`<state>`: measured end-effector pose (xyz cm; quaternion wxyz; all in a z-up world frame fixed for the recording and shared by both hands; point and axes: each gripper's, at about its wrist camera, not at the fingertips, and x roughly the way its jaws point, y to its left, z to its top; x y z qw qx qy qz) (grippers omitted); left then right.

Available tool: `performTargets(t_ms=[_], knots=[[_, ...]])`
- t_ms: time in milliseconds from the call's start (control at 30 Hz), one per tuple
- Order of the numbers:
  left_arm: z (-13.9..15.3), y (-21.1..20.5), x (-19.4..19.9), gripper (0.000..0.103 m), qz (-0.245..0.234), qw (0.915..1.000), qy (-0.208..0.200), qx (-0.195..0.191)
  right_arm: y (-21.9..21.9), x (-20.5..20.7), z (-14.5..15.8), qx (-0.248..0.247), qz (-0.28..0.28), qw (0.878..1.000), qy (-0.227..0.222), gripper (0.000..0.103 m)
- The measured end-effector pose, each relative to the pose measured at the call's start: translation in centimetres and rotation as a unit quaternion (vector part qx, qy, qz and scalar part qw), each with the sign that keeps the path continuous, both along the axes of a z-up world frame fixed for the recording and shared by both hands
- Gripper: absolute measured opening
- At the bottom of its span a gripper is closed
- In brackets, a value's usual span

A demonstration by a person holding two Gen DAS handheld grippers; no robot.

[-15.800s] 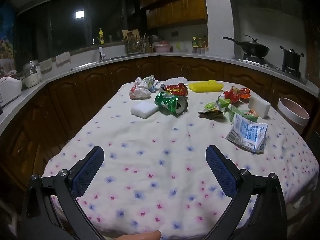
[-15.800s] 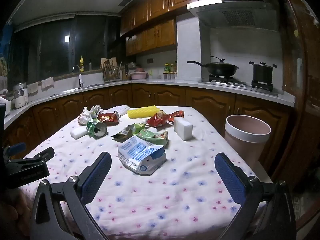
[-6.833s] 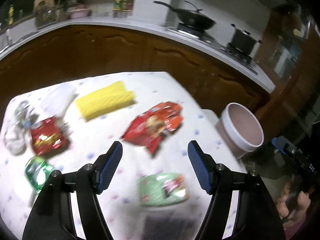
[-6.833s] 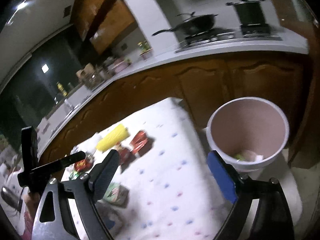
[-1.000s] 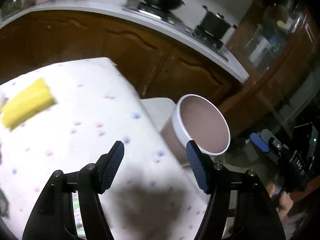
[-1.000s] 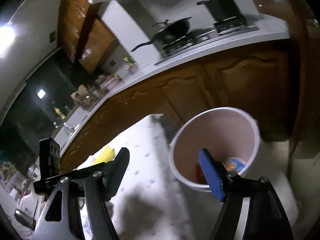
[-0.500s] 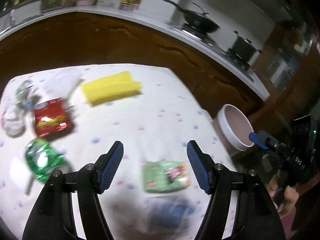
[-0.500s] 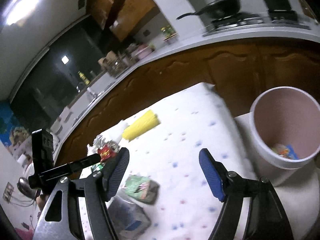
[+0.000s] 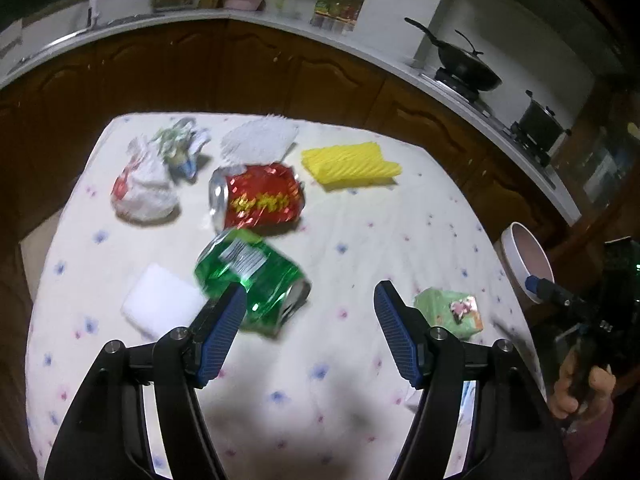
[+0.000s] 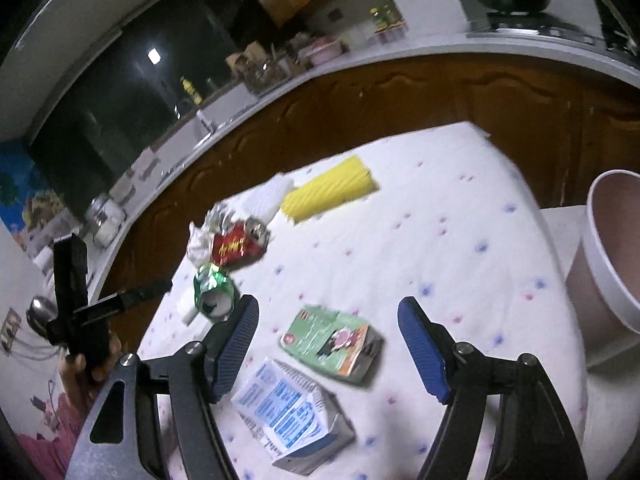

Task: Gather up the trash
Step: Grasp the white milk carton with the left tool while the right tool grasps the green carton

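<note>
Our left claw [image 9: 306, 312] hangs over the table [image 9: 360, 240] with its jaws spread apart and nothing between them; the crushed green can [image 9: 250, 280] lies just beyond its left finger. Our right claw [image 10: 326, 334] is likewise spread wide and empty, tilted down over the near part of the table, above the green carton [image 10: 332, 342] and the blue-and-white carton [image 10: 292, 412], which lie side by side close to the near edge.

The table wears a white cloth with small flowers. Toward its far edge we see the yellow ribbed sponge [image 9: 350, 164], with a white ribbed pad [image 9: 260, 142] beside it. Just in front of the pad lies the red crushed can [image 9: 258, 198], and to its left, near the far left corner, a crumpled white bag [image 9: 142, 190] and a crumpled foil wrapper [image 9: 180, 148], close together. A white block [image 9: 160, 306] sits by the left edge, right beside the green can. In the left wrist view the green carton lies near the right edge.

Off the right edge of the table stands the pink bin [image 10: 612, 248] with its white rim, open at the top; from here we cannot tell what is inside. Behind the table runs a dark wood counter with a wok [image 9: 464, 66] and a pot [image 9: 540, 122] on the stove.
</note>
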<state>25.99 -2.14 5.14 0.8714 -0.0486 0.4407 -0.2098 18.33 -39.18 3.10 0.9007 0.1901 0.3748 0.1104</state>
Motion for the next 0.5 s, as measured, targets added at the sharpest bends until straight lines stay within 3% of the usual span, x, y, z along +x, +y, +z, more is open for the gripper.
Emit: performTargets(t_ms=[167,267,367,500], knots=[[-1.5,-0.8,-1.9,0.067,-0.051,0.9985,0.018,-0.01,1.1,0.6,-1.2,-0.011,0.013,1.0,0.02,0.075],[-2.7,-3.6,-3.7,0.067,-0.109,0.9931,0.036,-0.025,1.0,0.8,-1.8,-0.015,0.011,0.999,0.029,0.075],[-4.0,-7.8,-5.4,0.067,-0.163,0.9857,0.04,-0.009,0.8,0.7,-2.0,-0.014,0.006,0.999,0.031,0.075],[-5.3,-11.6,-6.5,0.067,-0.188,0.9812,0.04,0.02,0.3,0.6,-2.1,-0.01,0.003,0.999,0.033,0.075]])
